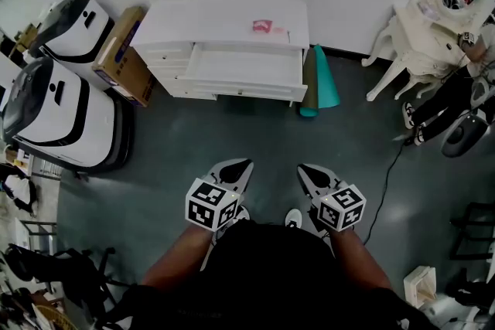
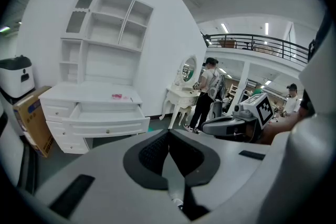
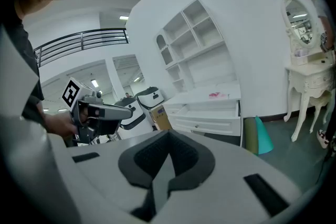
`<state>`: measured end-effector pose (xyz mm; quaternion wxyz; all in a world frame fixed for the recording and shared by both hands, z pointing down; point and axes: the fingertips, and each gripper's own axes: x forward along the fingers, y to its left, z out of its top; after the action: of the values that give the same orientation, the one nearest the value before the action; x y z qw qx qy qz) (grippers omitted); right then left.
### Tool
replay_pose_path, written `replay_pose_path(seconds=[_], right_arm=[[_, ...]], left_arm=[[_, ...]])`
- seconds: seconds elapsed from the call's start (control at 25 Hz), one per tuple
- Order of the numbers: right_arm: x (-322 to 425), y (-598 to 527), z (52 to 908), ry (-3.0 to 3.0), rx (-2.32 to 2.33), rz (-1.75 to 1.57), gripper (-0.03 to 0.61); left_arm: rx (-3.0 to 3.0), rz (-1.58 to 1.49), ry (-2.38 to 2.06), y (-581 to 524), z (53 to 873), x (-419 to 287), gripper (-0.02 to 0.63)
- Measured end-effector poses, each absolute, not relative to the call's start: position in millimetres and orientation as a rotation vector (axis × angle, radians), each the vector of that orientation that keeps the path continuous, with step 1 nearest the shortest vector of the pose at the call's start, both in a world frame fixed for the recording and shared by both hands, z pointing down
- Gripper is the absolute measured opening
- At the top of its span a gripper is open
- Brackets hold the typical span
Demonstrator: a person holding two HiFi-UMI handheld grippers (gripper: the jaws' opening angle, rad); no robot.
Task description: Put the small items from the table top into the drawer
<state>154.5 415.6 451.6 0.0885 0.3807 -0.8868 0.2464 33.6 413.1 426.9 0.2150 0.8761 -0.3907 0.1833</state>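
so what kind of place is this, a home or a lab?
Probably a lab or test hall staged with furniture, not a home: white desk on bare grey floor, two big white machines beside it, a railed mezzanine overhead.

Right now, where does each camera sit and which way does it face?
Head view: on the person's head, looking steeply down at the floor and white desk with open drawer; left tool, right tool and forearms show.
Left gripper view: on the left tool, facing the desk along shut jaws; right tool at right.
Right gripper view: on the right tool, facing the desk along shut jaws; left tool at left.
Shared: all see the open drawer and pink item on the desk.
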Motion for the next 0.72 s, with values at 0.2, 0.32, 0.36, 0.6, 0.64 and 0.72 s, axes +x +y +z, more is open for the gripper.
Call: replay_pose_path(seconds=[0.2, 0.32, 0.36, 0.6, 0.64, 0.72], right_arm=[[153.9, 416.2, 450.9, -2.653, 1.132, 0.778, 0.026], [151.4, 414.0, 448.4, -2.67, 1.137, 0.797, 0.028], [150.6, 413.4, 448.1, -2.67, 1.139, 0.788, 0.028], [137.6, 413.9, 453.5, -2.641, 1.142, 0.75, 0.029], [135.4, 413.9, 453.5, -2.638, 1.146, 0.751, 0.029], [131.3, 414.1, 454.7, -2.627, 1.164, 0.762, 0.029]], left_arm=[[2.431, 0.505, -1.071, 412.6, 427.2, 34.9, 0.011], [2.425, 0.506, -1.067, 411.7, 429.2, 34.9, 0.011], [2.423, 0.506, -1.065, 411.7, 430.1, 34.6, 0.011], [2.412, 0.505, -1.065, 412.0, 437.0, 20.5, 0.011], [2.412, 0.505, -1.063, 411.9, 437.0, 17.8, 0.011], [2.416, 0.505, -1.058, 412.1, 436.6, 11.7, 0.011]])
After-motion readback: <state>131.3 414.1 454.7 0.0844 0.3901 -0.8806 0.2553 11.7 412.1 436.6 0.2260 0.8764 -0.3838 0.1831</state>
